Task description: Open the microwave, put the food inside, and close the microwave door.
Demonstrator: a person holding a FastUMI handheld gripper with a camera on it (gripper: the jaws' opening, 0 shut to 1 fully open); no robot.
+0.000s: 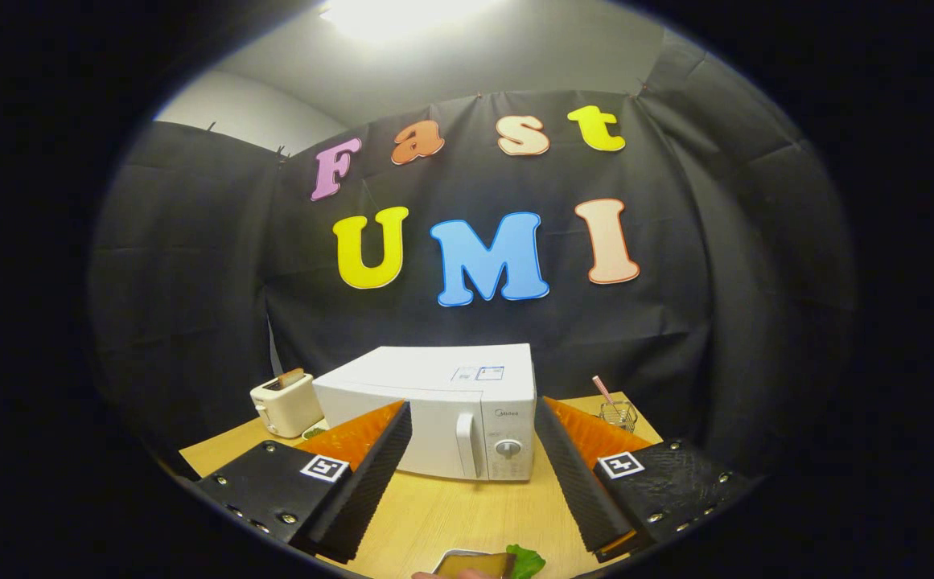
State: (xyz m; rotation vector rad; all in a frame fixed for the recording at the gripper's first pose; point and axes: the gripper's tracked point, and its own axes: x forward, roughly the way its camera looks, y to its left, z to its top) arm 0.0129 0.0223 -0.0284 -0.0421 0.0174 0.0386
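Observation:
A white microwave [442, 410] stands on the wooden table [434, 507] beyond my fingers, its door shut, with a vertical handle [467, 445] and a round knob [508, 448] on the right side of its front. My gripper [473, 434] is open, its fingers spread wide with nothing between them, and the microwave's handle shows in the gap. Close in below the fingers lies the food: a brown slice [475, 564] on a small plate with a green leaf [526, 560] beside it. A fingertip of a person touches the plate's near rim.
A cream toaster [285, 404] with a slice of bread in it stands left of the microwave. A small wire basket [618, 414] with a striped straw sits at the table's back right. A small green thing lies by the toaster.

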